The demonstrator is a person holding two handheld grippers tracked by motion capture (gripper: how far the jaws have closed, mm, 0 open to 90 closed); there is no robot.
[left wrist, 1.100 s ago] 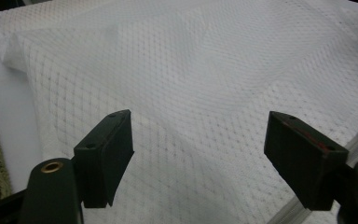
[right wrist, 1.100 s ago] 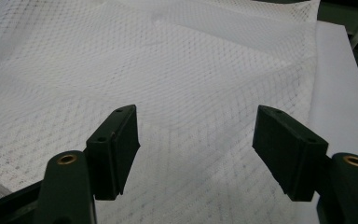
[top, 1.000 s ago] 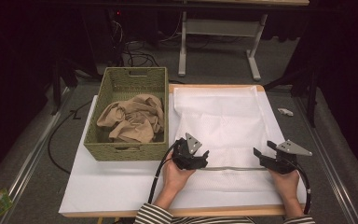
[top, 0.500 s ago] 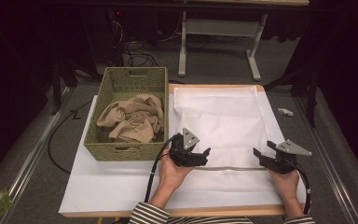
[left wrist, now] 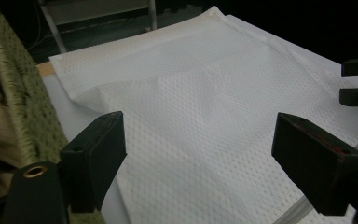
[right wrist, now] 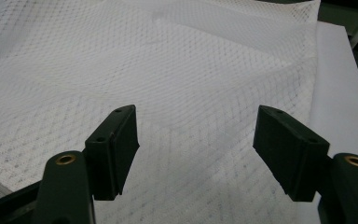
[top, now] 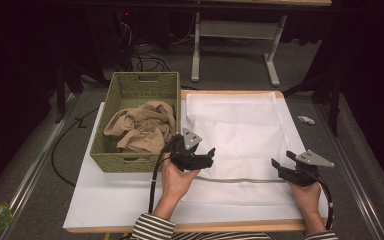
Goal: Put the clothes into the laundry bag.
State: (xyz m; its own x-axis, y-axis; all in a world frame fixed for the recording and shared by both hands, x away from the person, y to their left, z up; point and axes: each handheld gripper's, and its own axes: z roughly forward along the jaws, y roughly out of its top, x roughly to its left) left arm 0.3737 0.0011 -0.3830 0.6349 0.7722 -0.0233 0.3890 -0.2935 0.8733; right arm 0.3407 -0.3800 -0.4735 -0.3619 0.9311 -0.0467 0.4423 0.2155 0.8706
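Note:
A white mesh cloth (top: 240,130) lies spread flat on the white table top (top: 110,200), with a grey hem (top: 240,180) along its near edge. My left gripper (top: 209,154) hovers above the cloth's near left corner, beside the basket. Its jaws have just been opening and stand wide, with nothing between them (left wrist: 200,140) and the mesh (left wrist: 205,93) below. My right gripper (top: 281,159) sits low at the cloth's near right corner. It is open too (right wrist: 196,135), with the mesh (right wrist: 168,70) under its jaws but not pinched.
A green woven basket (top: 130,162) holding a crumpled tan cloth (top: 142,125) stands on the table's left half, close to my left gripper. A small white object (top: 305,120) lies on the floor at the right. A desk frame (top: 230,30) stands beyond the table.
My left gripper has risen off the cloth and drifted a little left toward the basket. The right gripper and the cloth have stayed where they were.

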